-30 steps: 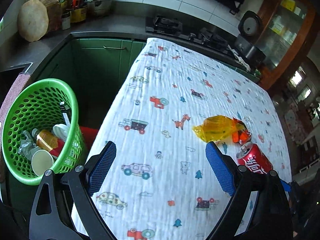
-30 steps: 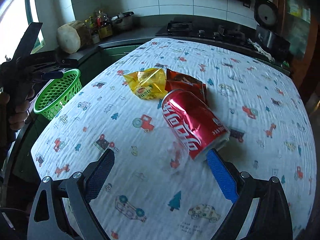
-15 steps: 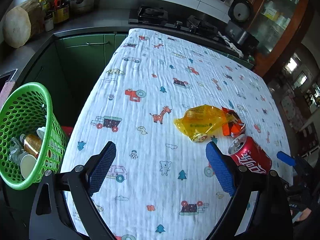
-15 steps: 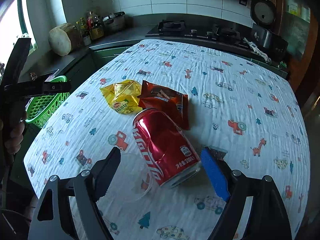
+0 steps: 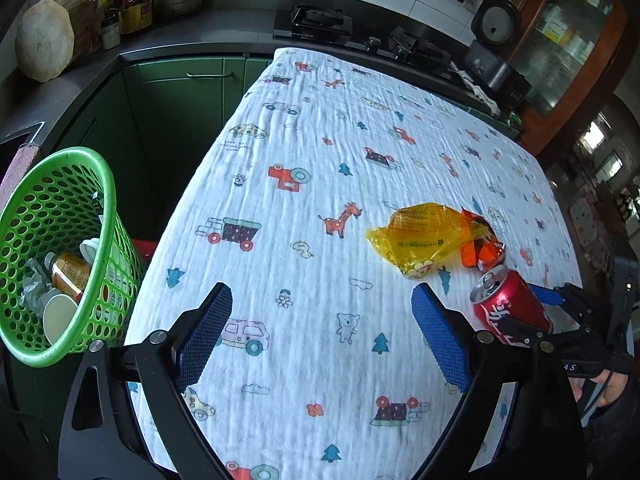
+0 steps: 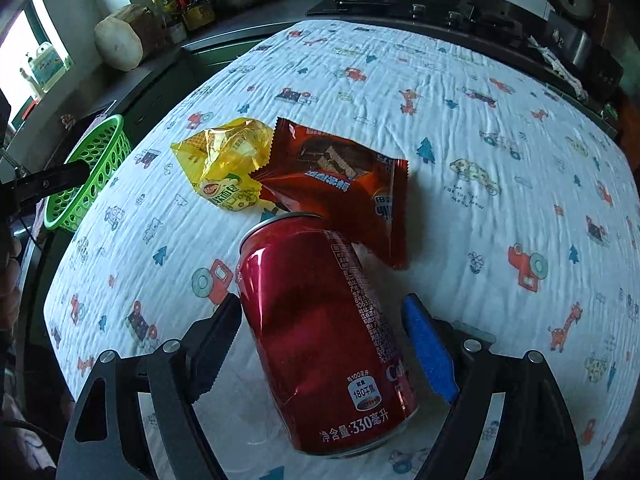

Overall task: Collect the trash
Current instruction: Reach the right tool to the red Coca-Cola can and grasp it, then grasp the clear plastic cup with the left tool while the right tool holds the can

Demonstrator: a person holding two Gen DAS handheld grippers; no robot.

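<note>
A worktop draped in a cartoon-print cloth fills a kitchen scene, with a green basket already holding cups and a bottle hanging off its left edge as the left wrist view shows it. Three pieces of trash lie bunched toward the cloth's right side: a red wrapper, a yellow wrapper overlapping its left corner, and a dented red can on its side just in front of both, its top rim touching the red wrapper. The can is the nearest thing to the right gripper, lying straight ahead between its fingers, its long axis running almost along the gripper's pointing line and tipped a little left at the far end, so the jaws stand across the can's width. Those jaws are closing around the can; the dark left finger sits against or just beside the can's wall while a sliver of cloth shows between the can and the blue right pad, so no firm hold appears yet. The left gripper hovers wide open and empty over bare cloth, well apart from the trash and closer to the basket, leaving the pick to the right hand
</note>
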